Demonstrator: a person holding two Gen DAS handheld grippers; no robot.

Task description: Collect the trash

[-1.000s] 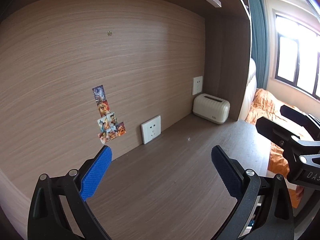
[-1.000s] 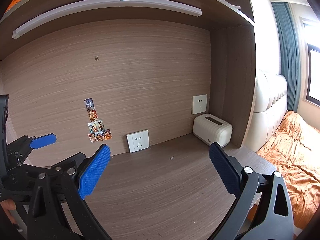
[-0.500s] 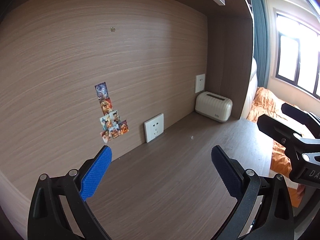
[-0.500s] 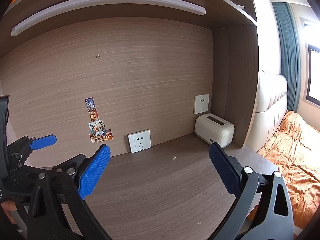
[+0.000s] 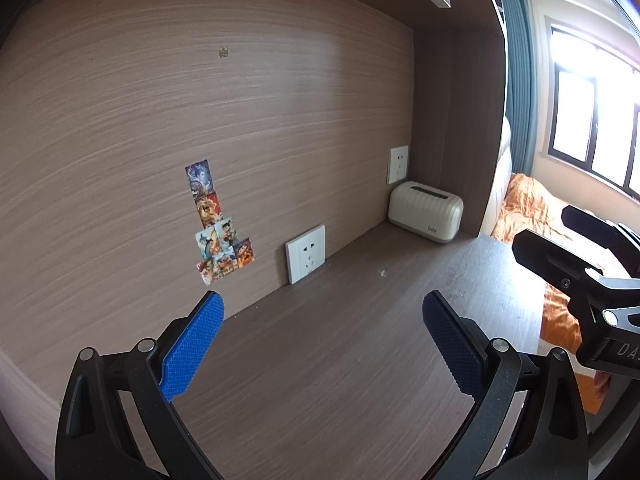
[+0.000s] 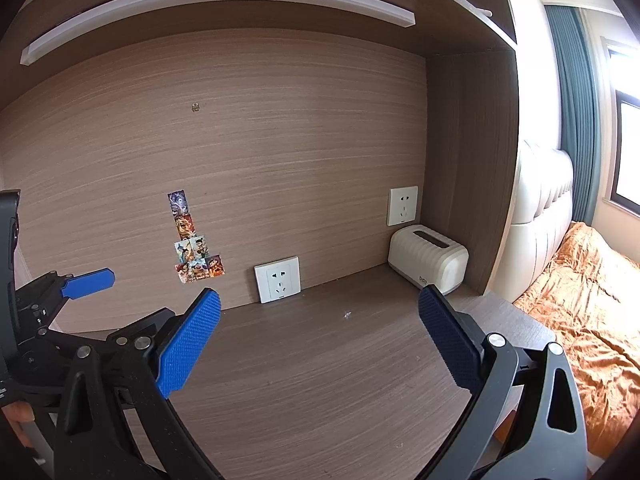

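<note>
Blue-padded fingers of the left gripper (image 5: 320,344) and right gripper (image 6: 318,340) spread wide, holding nothing, above the tabletop (image 6: 320,380). A white scrap (image 6: 347,314) lies near the tissue box (image 6: 428,258).

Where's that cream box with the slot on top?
The cream box sits on the desk in the far right corner, right below the upper wall socket. Both wrist views show it, beyond the open fingers.

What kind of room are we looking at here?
Most likely a bedroom with a built-in desk nook. A wooden desk sits under a shelf, with wall sockets and stickers on its back panel. Right beside it is a bed with an orange blanket and a padded headboard.
</note>
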